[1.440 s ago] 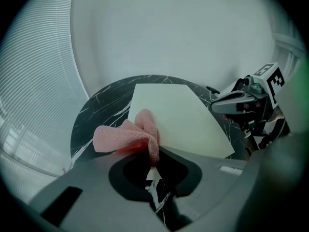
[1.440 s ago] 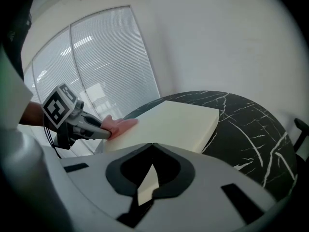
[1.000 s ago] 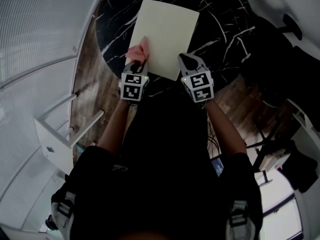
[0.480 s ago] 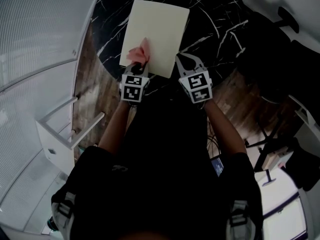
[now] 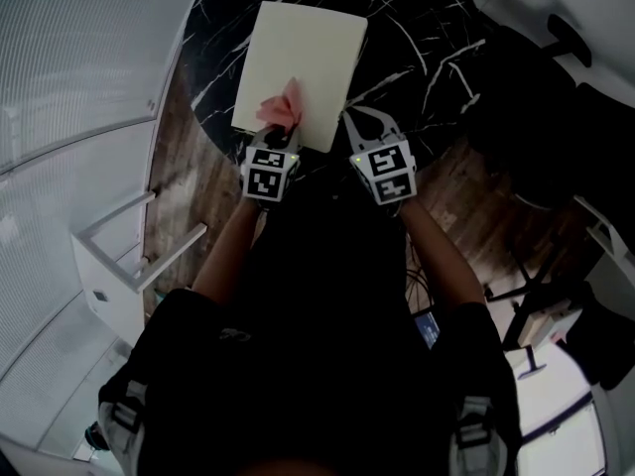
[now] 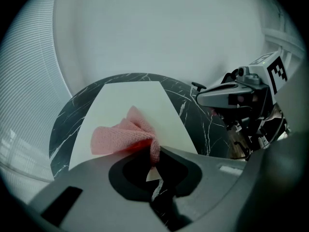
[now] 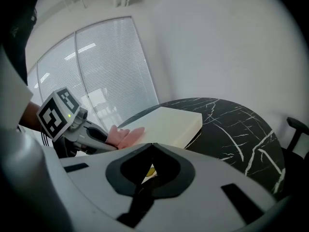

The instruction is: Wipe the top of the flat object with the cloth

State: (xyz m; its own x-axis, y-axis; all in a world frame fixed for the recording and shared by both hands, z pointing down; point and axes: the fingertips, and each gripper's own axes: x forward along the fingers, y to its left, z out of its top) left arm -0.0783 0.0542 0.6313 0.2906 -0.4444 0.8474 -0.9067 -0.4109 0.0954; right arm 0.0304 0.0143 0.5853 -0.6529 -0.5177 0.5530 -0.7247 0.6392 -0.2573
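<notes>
Task thing: the flat object [image 5: 298, 53] is a pale cream slab lying flat on the black marbled table [image 5: 417, 28], with its near-left corner close to the table's rim.
Cloth: the pink cloth [image 5: 282, 107] is bunched on the slab's near part, left of middle, and its folds rest on the top surface.
Left tool: the left tool [image 5: 277, 133] is clenched on one edge of the cloth, with only a narrow strip of fabric pinched at the tips.
Right tool: the right tool [image 5: 353, 119] has its tips closed together with nothing between them. It sits just beside the slab's near-right edge, and I cannot tell whether it touches.
Stage: wiping appears to be under way at the near end, while the far half of the top is bare.
Risk, slab sliding: nothing visibly pins the slab, so a firm push could skate it across the smooth table or swing its near-left corner past the rim.
Risk, lost cloth: the pinch is small, so drag on the surface could pull the fabric free.
Risk, scraping: with the cloth bunched forward, pressing steeply could bring the hard tips onto the slab.
Risk, patchy wipe: the crumpled cloth covers a narrow band, so strips are easily missed.
</notes>
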